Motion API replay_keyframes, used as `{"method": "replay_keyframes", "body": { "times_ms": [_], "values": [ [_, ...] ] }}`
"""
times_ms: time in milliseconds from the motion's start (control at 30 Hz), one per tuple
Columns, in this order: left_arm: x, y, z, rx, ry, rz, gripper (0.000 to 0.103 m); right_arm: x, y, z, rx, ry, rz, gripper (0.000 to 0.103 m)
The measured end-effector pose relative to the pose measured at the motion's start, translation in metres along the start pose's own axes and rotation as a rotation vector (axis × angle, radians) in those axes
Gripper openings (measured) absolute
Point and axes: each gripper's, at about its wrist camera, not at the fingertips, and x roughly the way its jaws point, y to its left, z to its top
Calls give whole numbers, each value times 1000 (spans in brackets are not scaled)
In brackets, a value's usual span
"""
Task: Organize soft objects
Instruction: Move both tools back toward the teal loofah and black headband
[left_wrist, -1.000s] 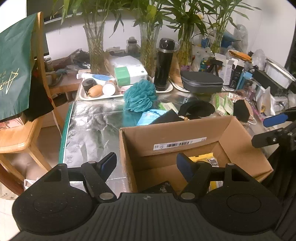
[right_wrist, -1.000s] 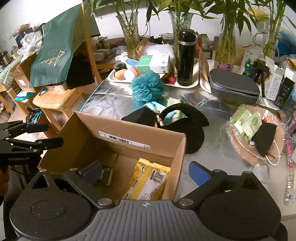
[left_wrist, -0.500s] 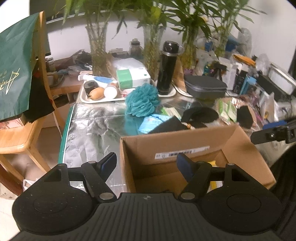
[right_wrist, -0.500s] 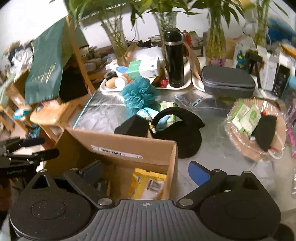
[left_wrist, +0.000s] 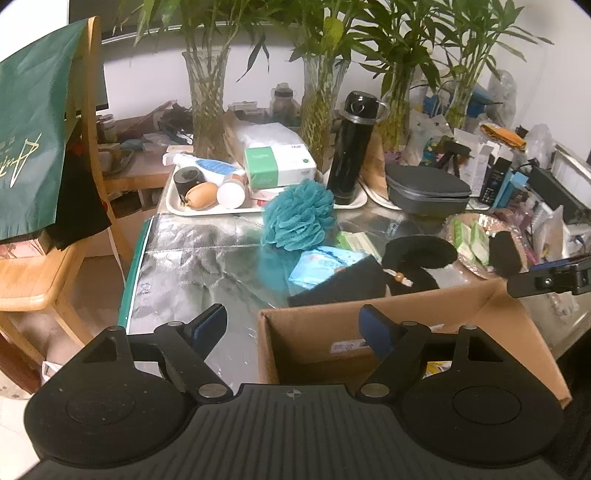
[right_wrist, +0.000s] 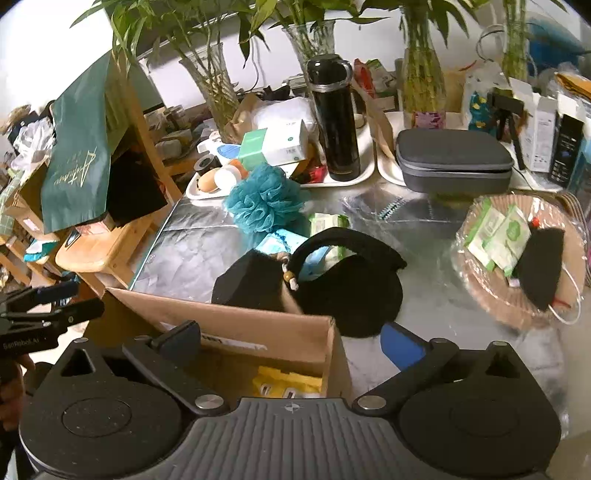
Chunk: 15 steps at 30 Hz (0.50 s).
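An open cardboard box (left_wrist: 436, 306) stands at the near table edge, with yellow packets (right_wrist: 288, 382) inside. Beyond it lie a teal mesh bath puff (left_wrist: 299, 218), a black soft pouch (left_wrist: 340, 282), black earmuffs (right_wrist: 347, 284) and a light blue packet (left_wrist: 317, 264). My left gripper (left_wrist: 291, 326) hovers over the box's left corner, its jaws opening with nothing between the pads. My right gripper (right_wrist: 291, 341) is open above the box's right corner, holding nothing. In each wrist view the other gripper shows at the edge: the right gripper (left_wrist: 550, 277) and the left gripper (right_wrist: 48, 306).
Behind the soft things are white trays (left_wrist: 177, 208) of toiletries, a black flask (left_wrist: 351, 147), a grey zip case (right_wrist: 454, 158) and glass vases of bamboo (left_wrist: 208, 107). A wicker plate (right_wrist: 476, 280) with packets and a black mask is at right. A wooden chair (left_wrist: 33, 273) with a green bag stands at left.
Both grippers moved forward over the box, which now sits lower in both views, with its inside mostly hidden. The left jaws spread a little wider. The right wrist rolled slightly.
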Motion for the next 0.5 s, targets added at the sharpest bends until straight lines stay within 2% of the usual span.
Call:
{"method": "replay_keyframes", "body": {
  "times_ms": [200,500],
  "values": [
    [17,6,12,45,10,0,79,19,-9,10,-41,-21,-49,103],
    [44,5,43,59,40,8,79,41,-20,19,-37,-23,-61,103]
  ]
}}
